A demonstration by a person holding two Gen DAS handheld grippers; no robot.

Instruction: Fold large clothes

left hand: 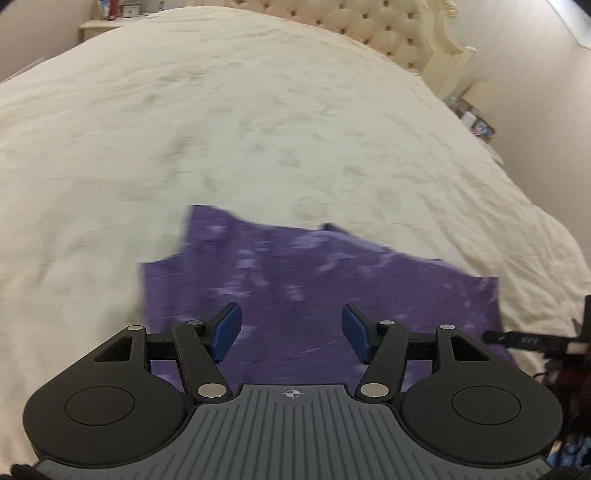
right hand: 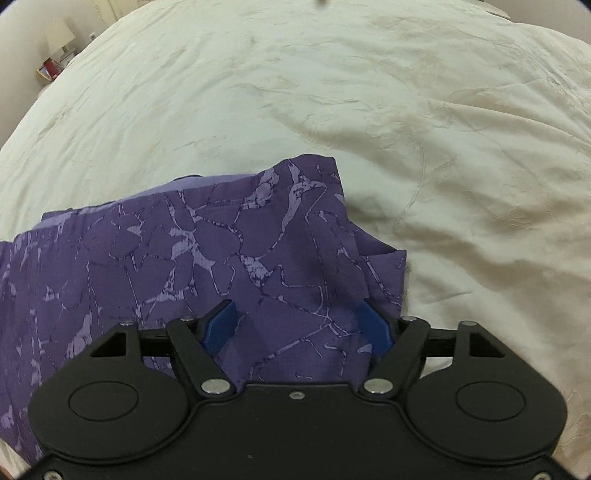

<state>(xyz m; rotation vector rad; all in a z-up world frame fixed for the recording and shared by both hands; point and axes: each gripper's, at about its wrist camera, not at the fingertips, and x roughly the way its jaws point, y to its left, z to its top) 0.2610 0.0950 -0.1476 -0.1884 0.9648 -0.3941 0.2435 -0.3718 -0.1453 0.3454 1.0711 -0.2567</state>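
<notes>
A purple patterned garment (left hand: 295,266) lies on the cream bed cover (left hand: 240,122), partly folded, with a lighter inner layer showing at its far edge in the right wrist view (right hand: 207,243). My left gripper (left hand: 291,325) is open and empty above the garment's near part; this view is motion-blurred. My right gripper (right hand: 299,317) is open, its blue pads (right hand: 221,325) either side of a fold of the cloth near the garment's right edge, not closed on it.
The cream bed cover (right hand: 406,110) spreads beyond the garment on all sides. A tufted headboard (left hand: 369,22) stands at the far end. A bedside table with small items (left hand: 107,18) and a lamp (right hand: 61,37) stand beside the bed.
</notes>
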